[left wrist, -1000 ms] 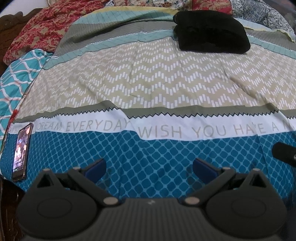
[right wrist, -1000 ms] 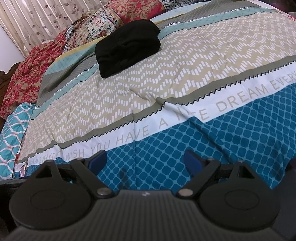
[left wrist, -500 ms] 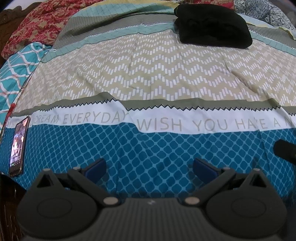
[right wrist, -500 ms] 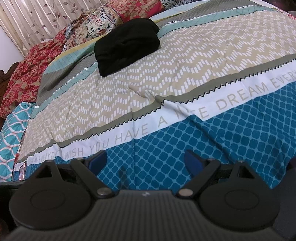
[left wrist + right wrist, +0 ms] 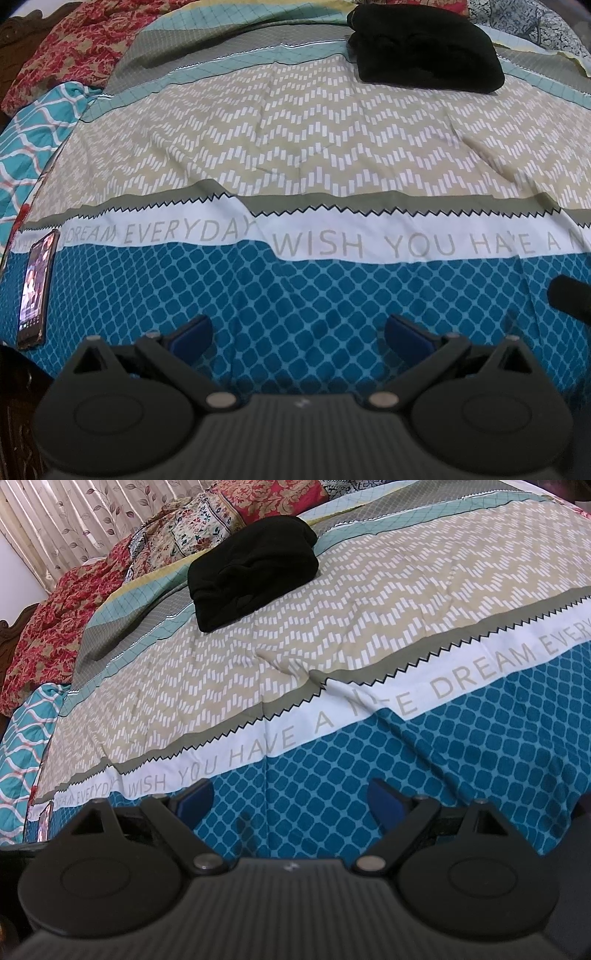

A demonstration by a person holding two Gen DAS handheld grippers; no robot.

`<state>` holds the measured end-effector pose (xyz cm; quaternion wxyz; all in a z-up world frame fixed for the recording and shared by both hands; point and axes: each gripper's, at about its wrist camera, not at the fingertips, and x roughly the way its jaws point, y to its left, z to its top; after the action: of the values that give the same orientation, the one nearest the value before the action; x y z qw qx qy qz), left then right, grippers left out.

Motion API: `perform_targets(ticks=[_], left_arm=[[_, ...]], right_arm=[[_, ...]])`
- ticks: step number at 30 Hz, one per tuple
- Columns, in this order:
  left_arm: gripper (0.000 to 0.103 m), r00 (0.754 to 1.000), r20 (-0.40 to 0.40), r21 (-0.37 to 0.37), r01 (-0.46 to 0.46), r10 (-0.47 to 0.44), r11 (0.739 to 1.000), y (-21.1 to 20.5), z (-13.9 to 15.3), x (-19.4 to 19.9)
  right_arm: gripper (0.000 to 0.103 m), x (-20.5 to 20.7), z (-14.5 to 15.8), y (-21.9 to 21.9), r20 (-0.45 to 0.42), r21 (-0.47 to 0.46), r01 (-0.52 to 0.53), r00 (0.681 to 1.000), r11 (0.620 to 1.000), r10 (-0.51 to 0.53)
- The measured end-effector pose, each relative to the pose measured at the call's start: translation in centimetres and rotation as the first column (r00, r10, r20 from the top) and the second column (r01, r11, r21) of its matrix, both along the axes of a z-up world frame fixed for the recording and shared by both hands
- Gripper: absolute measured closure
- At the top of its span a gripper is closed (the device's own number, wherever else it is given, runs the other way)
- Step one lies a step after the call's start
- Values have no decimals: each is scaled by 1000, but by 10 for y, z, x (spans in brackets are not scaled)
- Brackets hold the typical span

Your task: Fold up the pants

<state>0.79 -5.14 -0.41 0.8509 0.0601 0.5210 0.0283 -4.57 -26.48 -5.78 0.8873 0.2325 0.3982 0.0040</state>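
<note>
since 1 s before, the left view had tipped down a bit: the black pants (image 5: 424, 48) sat higher in the pic, closer to the top edge, & the phone (image 5: 35, 288) slid a little lower. the right view barely changed.

the left gripper (image 5: 297, 332) hung over the blue part of the bed cover (image 5: 332, 155), its blue tips spread wide w/ nothing between them. the right gripper (image 5: 290, 799) was the same, tips spread & holding nothing.

the pants lay in a dark bundle, already in a thick pile, far up the bed near the red flowery pillows (image 5: 280, 494). both grippers were well apart from them. from the left gripper the pants were at about 1 o'clock. from the right gripper they were at about 11 o'clock. so the bundle sat up ahead between the 2 tools, maybe a bit closer to the right one, but i couldn't tell for sure. its long side ran about 9 to 3 in the left view & more like 8 to 2 in the right view.

my guess: both hands needed to go forward over the tan zigzag band to reach it.

the phone lay flat at 9 o'clock of the left gripper, out of the way.
</note>
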Motion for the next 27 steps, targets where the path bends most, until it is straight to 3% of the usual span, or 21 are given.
perform_targets(ticks=[11,27], left_arm=[[0,997,59,90,45,-50,995,-10,8,-4],[0,998,21,53,64,-65,997,-11,4,-3]], right_arm=[[11,0,0,1,3,0,-1,1000,1000,1],[11,0,2,0,5,2,0,1000,1000,0]])
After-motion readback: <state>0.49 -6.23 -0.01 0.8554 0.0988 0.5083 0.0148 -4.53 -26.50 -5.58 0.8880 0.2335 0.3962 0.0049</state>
